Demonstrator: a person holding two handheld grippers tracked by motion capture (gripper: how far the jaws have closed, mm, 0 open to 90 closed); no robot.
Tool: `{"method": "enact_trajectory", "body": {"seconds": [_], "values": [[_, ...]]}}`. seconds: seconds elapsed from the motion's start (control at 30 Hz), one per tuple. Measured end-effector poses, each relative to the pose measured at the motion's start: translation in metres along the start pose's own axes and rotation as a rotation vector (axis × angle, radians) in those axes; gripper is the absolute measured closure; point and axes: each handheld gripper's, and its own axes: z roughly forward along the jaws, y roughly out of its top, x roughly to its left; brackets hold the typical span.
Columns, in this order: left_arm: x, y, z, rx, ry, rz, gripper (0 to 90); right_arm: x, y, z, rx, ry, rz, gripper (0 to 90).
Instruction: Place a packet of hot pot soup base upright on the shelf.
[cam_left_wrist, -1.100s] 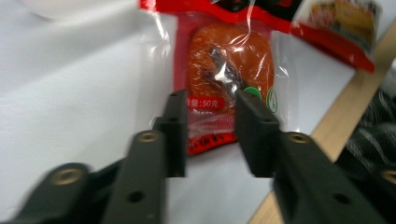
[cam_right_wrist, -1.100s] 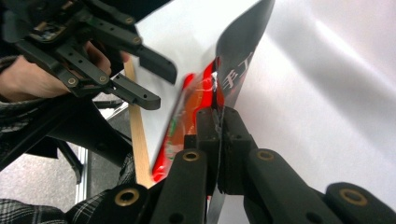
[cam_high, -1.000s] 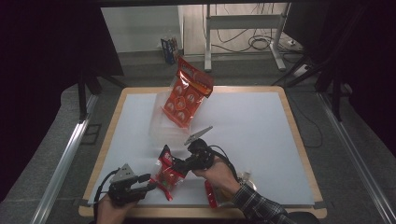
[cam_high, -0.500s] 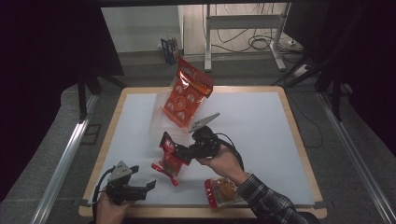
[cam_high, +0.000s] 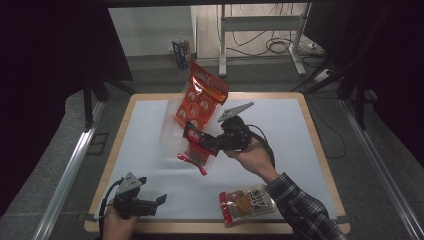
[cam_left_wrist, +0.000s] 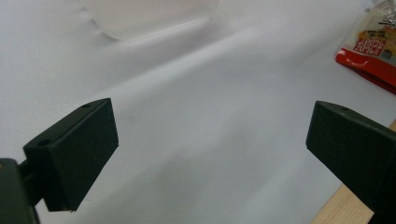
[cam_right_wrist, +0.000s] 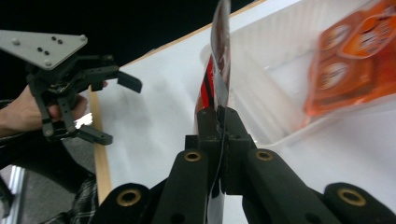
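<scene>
Clamping a red and black foil snack packet by its upper edge, the right gripper holds it in the air above the middle of the white table top, with the packet hanging down from the closed jaws and its lower red end just over the surface. In the right gripper view the two black jaws are pressed together on the thin sealed edge of this packet, which rises edge-on between them. Just behind the held packet stands a clear plastic bin, and a large orange snack bag printed with round biscuits leans in it, its top sticking up past the far edge of the table. The left gripper rests low at the near left corner of the table, well apart from the packet; its jaws have just been opening and now stand wide apart with nothing between them, as the left gripper view shows over bare white surface. A third packet, clear-fronted with a red end and pale biscuits inside, lies flat near the front edge of the table, beside the person's plaid sleeve.
</scene>
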Motion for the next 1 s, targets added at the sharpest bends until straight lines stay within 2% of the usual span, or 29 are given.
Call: {"method": "enact_trajectory", "body": {"seconds": [0.2, 0.47, 0.6, 0.63, 0.87, 1.0], "values": [[0.001, 0.0, 0.0, -0.006, 0.008, -0.006, 1.2, -0.011, 0.005, -0.011, -0.018, -0.017, 0.011, 88.5], [0.001, -0.001, 0.001, 0.006, 0.025, 0.009, 1.1, -0.015, 0.007, -0.021, -0.027, -0.032, 0.015, 88.6], [0.001, -0.001, 0.001, 0.007, 0.03, 0.014, 1.0, -0.019, 0.011, -0.03, -0.036, -0.059, 0.012, 88.6], [0.001, -0.001, 0.001, 0.008, 0.033, 0.017, 0.9, -0.022, 0.012, -0.033, -0.036, -0.081, 0.01, 88.6], [0.001, -0.001, 0.001, 0.01, 0.039, 0.022, 0.6, -0.037, 0.016, -0.034, -0.024, -0.126, 0.014, 88.6], [0.002, -0.001, 0.001, 0.009, 0.043, 0.023, 0.5, -0.046, 0.02, -0.028, -0.006, -0.147, 0.005, 88.6]]}}
